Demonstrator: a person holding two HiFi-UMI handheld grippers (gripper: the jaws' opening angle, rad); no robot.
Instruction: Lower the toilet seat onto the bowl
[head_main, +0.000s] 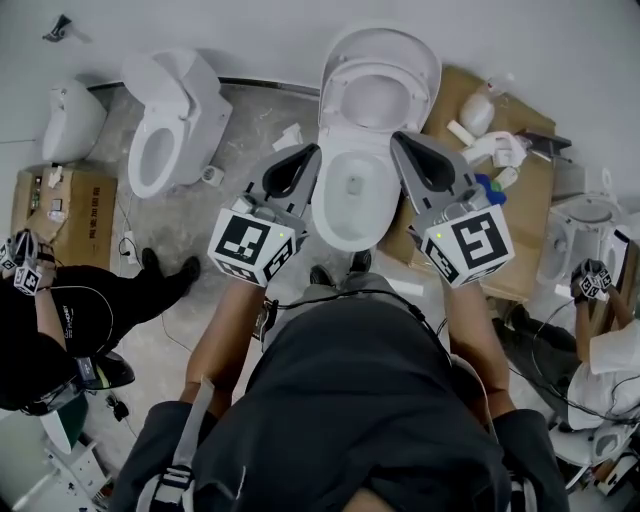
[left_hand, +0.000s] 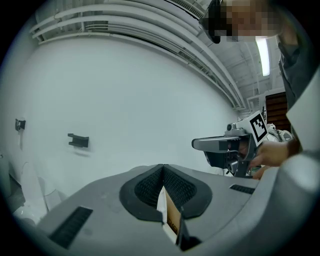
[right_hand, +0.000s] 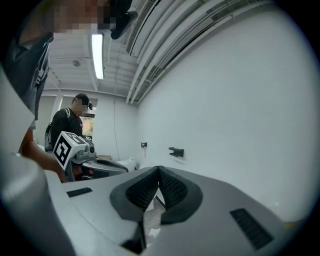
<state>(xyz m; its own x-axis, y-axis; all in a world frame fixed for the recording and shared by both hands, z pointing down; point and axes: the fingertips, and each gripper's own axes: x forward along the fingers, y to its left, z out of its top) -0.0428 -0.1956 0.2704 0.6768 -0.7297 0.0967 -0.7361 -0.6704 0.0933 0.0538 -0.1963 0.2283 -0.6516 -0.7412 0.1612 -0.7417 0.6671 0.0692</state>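
A white toilet (head_main: 352, 205) stands straight ahead in the head view. Its seat (head_main: 376, 100) and lid are raised against the wall, and the bowl is uncovered. My left gripper (head_main: 305, 155) hovers beside the bowl's left rim, and my right gripper (head_main: 400, 140) beside the right rim. Neither touches the seat. Both sets of jaws are shut with nothing between them. The left gripper view has its shut jaws (left_hand: 162, 167) aimed at the white wall, with the right gripper (left_hand: 230, 150) off to the side. The right gripper view likewise has shut jaws (right_hand: 159, 169) and the left gripper (right_hand: 75, 150).
A second toilet (head_main: 175, 120) stands at left with another white fixture (head_main: 70, 120) beyond it. Cardboard (head_main: 520, 180) with loose parts lies at right, and a box (head_main: 65, 205) at left. People with grippers stand at left (head_main: 60, 310) and right (head_main: 610, 350). A bracket (left_hand: 78, 141) is on the wall.
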